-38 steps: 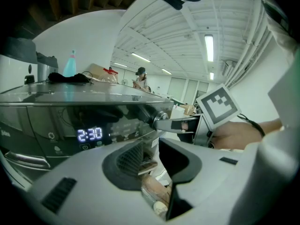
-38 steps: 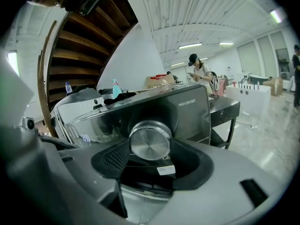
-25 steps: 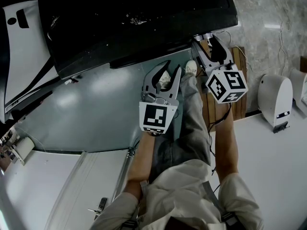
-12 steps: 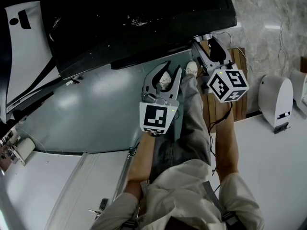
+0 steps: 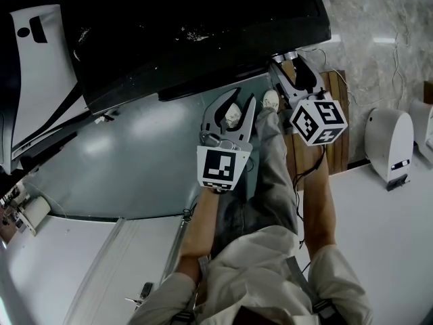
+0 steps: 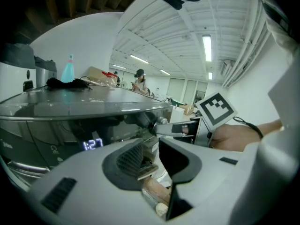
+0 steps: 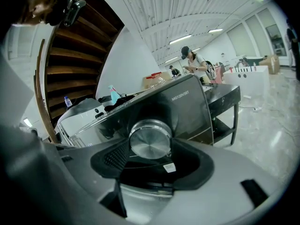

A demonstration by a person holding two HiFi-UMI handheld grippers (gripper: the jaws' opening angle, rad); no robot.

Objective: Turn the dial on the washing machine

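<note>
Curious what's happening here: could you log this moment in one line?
right gripper | shut on round silver metal dial of dark washing machine | left gripper | open, empty

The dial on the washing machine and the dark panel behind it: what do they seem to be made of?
The dial looks like metal with a satin, brushed finish: it has a silver face, a faint circular sheen and a brighter rim. Metallised plastic cannot be excluded. The dark panel looks like glossy plastic or glass: it shows soft reflections and carries white print.
</note>
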